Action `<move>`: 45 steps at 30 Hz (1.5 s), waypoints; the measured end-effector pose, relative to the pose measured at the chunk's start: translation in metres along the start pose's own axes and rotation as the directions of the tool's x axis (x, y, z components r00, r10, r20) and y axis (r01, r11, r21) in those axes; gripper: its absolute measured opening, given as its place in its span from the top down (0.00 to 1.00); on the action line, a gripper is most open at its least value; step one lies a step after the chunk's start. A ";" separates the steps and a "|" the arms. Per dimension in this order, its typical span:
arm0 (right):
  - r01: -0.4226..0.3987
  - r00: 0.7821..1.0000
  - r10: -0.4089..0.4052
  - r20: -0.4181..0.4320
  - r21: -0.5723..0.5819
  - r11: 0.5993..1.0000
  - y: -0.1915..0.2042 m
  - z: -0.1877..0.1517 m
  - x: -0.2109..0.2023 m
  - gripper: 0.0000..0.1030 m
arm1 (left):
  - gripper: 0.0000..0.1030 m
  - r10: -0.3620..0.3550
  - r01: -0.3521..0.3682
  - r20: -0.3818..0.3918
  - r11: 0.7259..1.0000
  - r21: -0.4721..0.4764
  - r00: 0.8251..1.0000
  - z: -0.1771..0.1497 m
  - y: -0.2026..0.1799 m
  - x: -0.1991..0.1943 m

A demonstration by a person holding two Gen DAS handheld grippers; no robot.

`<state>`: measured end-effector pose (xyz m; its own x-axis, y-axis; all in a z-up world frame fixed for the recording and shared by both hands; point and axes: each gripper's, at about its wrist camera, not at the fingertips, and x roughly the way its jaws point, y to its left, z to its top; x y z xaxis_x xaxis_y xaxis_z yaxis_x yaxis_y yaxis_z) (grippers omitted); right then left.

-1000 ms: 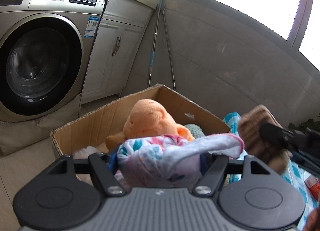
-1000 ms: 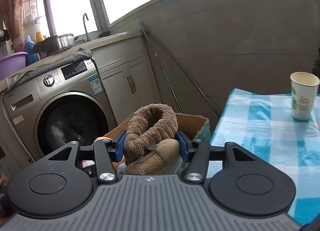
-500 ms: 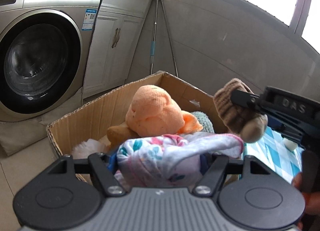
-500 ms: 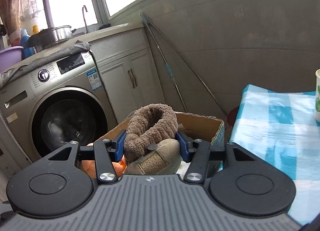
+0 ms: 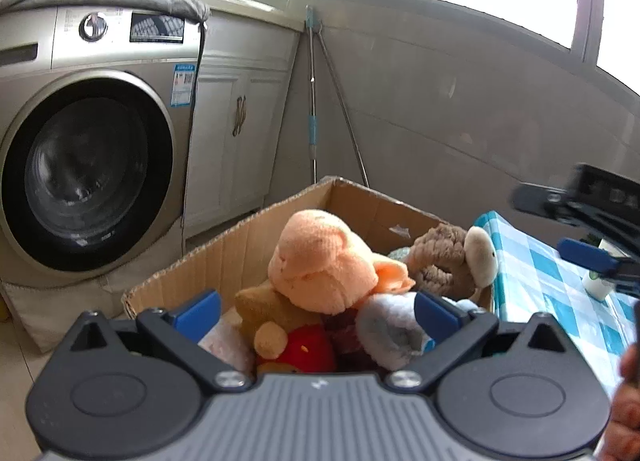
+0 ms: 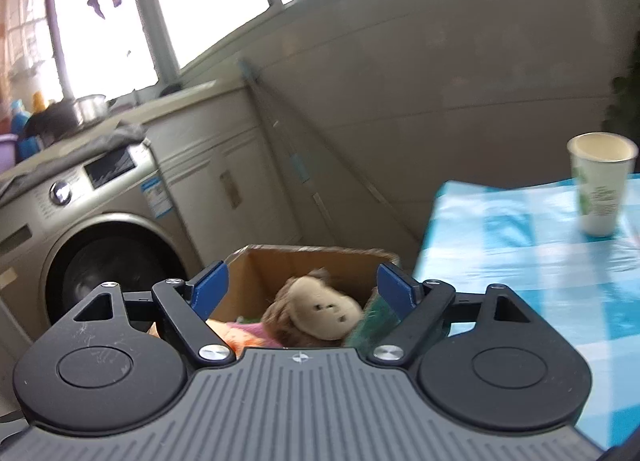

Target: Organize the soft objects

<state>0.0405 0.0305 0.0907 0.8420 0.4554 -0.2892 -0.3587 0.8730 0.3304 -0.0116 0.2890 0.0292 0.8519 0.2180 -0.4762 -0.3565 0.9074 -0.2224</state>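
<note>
Plush toys (image 5: 320, 261) fill the box (image 5: 224, 245), slipper (image 5: 448, 261) at 2 o'clock; light, squashy, so pinch mid-body. Your left gripper (image 5: 316, 311) and right gripper (image 6: 303, 287) are opening, nothing clamped

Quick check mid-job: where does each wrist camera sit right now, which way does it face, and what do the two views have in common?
Left wrist: on the left gripper, looking down into the cardboard box of plush toys; its jaws are opening, empty; the right gripper shows too.
Right wrist: on the right gripper, facing the box beside the checked tablecloth; jaws opening, empty.
Shared: box, brown plush toy, washing machine.
</note>
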 end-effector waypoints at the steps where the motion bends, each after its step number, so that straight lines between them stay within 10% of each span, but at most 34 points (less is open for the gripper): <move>1: 0.010 1.000 -0.010 0.012 0.006 1.000 -0.002 0.000 -0.007 0.00 | 0.01 0.002 -0.002 0.006 1.000 0.010 1.000 0.001 0.000 -0.001; 22: 0.178 0.983 -0.175 0.059 -0.064 0.982 -0.004 -0.040 -0.132 0.00 | 0.01 -0.011 0.012 -0.010 0.995 0.095 1.000 -0.024 -0.020 -0.060; 45: 0.159 0.987 -0.157 0.036 -0.080 0.984 0.012 -0.059 -0.220 0.00 | 0.01 -0.031 0.005 0.123 0.978 0.209 0.992 -0.032 -0.031 -0.184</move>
<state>-0.1724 -0.0492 0.1050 0.9017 0.3065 -0.3048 -0.2512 0.9454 0.2074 -0.1699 0.2094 0.0968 0.9031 0.2321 -0.3612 -0.2645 0.9634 -0.0424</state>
